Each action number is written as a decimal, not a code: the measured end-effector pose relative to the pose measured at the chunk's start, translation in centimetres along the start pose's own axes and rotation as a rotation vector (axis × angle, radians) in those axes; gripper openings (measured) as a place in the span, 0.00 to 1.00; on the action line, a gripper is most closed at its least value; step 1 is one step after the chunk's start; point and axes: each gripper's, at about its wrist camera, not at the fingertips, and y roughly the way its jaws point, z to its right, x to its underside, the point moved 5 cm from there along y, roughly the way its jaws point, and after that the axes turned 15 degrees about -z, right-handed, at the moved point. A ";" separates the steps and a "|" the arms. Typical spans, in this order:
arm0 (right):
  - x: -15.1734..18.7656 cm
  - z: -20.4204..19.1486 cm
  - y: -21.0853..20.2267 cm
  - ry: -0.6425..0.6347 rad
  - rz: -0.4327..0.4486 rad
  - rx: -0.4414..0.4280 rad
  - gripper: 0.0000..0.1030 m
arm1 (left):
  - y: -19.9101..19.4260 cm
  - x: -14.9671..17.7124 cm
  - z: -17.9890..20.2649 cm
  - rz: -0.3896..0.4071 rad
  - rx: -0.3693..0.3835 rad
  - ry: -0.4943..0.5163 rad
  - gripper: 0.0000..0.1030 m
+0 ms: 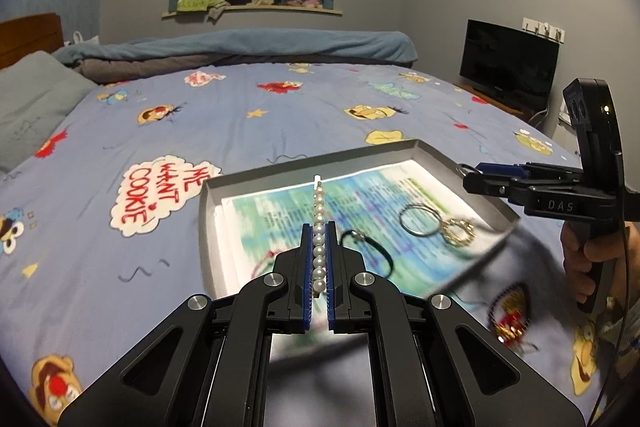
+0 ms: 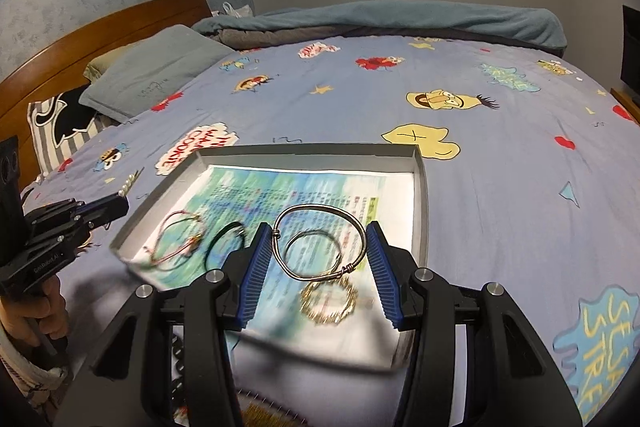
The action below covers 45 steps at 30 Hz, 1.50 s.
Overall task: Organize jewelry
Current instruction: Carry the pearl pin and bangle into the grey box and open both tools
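My left gripper (image 1: 319,235) is shut on a white pearl strand (image 1: 318,223) that sticks out forward over the grey tray (image 1: 248,175); it shows at the left of the right wrist view (image 2: 116,205). My right gripper (image 2: 318,247) holds a large silver bangle (image 2: 320,223) between its blue pads (image 2: 256,267), above the tray (image 2: 420,195); it shows at the right of the left wrist view (image 1: 470,173). In the tray lie a silver ring (image 2: 314,253), a gold bracelet (image 2: 329,301), a black band (image 2: 224,243) and a pink cord bracelet (image 2: 176,241).
The tray rests on a blue cartoon bedsheet (image 2: 500,155) with a printed paper (image 2: 304,195) inside it. A red and gold bracelet (image 1: 510,311) lies on the sheet right of the tray. Pillows (image 2: 148,75) and a wooden headboard (image 2: 100,27) are at the left, a TV (image 1: 508,59) at the right.
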 end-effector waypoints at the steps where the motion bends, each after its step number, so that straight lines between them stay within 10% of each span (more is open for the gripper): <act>1: -0.3 0.2 0.4 0.003 -0.007 -0.002 0.47 | 0.6 -0.3 -0.3 -0.009 0.003 -0.005 0.06; 30: -3.5 1.2 7.3 0.021 -0.220 0.070 0.51 | 9.0 -2.7 -3.0 -0.268 0.032 -0.065 0.07; 33: -3.3 1.2 6.5 0.023 -0.185 0.057 0.58 | 8.6 -2.7 -3.1 -0.246 0.036 -0.074 0.23; 45: 0.9 0.7 -1.4 0.046 0.031 0.001 0.58 | 1.7 -0.7 -1.2 -0.039 0.096 -0.091 0.32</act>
